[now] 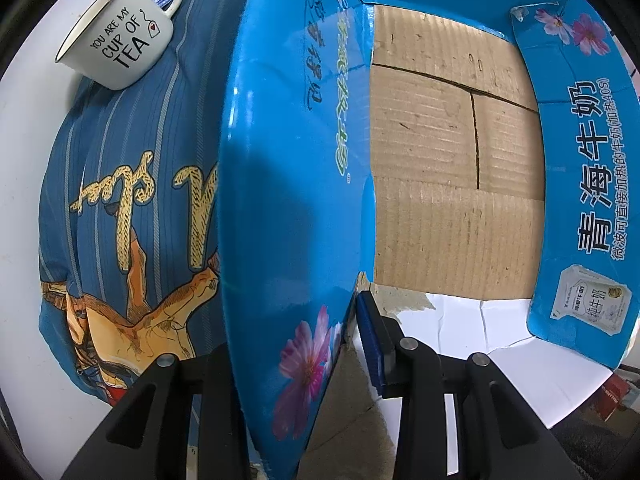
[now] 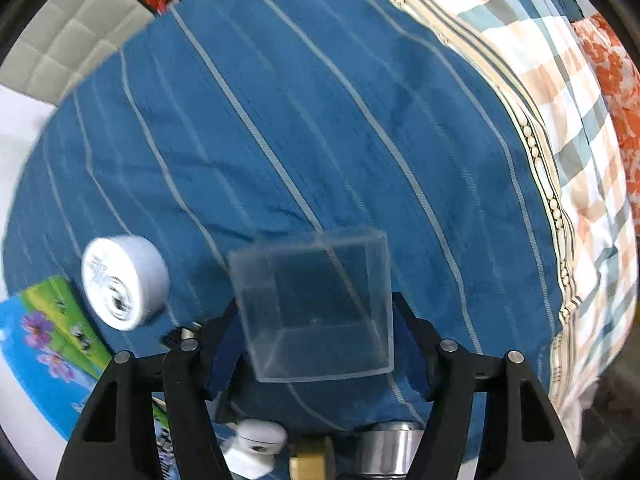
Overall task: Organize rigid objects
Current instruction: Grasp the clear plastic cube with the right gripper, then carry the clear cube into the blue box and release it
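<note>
The left hand-held gripper (image 1: 296,344) is clamped on the side wall of a blue milk carton box (image 1: 280,168), printed 青海牛奶 on its far flap, its brown cardboard floor bare; left of the box, on the blue striped bedspread (image 1: 120,184), a white mug (image 1: 116,36) lying tilted reads "YOU ARE MY CUP OF TEA"; the right hand-held gripper (image 2: 316,332) is closed on a clear plastic box (image 2: 316,304) above the bedspread; a white tape roll (image 2: 124,280) lies to its left, its label too blurred to read.
</note>
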`<state>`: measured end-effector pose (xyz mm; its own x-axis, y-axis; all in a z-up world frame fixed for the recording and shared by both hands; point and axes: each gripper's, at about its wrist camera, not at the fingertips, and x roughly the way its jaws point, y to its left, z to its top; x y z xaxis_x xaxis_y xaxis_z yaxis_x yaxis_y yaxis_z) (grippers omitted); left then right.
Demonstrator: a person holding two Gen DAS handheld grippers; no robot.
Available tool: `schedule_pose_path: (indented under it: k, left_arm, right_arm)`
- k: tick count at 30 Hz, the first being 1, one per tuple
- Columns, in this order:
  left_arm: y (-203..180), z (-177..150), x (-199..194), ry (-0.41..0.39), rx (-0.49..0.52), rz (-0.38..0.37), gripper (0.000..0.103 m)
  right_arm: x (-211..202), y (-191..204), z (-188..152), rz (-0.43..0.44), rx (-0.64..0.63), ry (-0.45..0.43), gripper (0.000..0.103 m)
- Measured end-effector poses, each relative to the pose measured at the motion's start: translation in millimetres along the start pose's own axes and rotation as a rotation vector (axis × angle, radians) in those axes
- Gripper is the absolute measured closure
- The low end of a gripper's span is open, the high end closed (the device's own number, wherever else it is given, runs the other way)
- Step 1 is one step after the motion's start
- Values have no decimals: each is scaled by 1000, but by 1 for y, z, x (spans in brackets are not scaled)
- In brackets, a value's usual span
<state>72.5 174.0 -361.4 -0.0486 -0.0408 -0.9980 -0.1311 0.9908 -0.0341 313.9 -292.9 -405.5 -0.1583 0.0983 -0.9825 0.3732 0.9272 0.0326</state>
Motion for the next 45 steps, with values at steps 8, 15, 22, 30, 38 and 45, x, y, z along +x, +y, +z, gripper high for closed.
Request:
schedule_pose_path:
  k: [8,15,22,30,38,45]
  left_arm:
    - [-4,-3,-1,-12,9,8,71]
    - [-8,-7,-3,-20,13,10,71]
    - [-10,-12,-6,-30,22,9,71]
    - [-12,-15,-9,-34,28,9,71]
    - [-12,-15,-10,-29,9,3,71]
    - [-9,-12,-11,-20,16,3,71]
  right_arm:
    - [-10,-5,-10,13,31,-63,34]
    - [-66,5,-33,32,-32,-134,35]
    - [-131,51,-91,98,-172,-207,35]
    - [-170,138,-141,257,-349,-239,35]
    - [-131,223,-162,378,-486,-180,35]
    - [-64,276,-168,436,-518,-61,35]
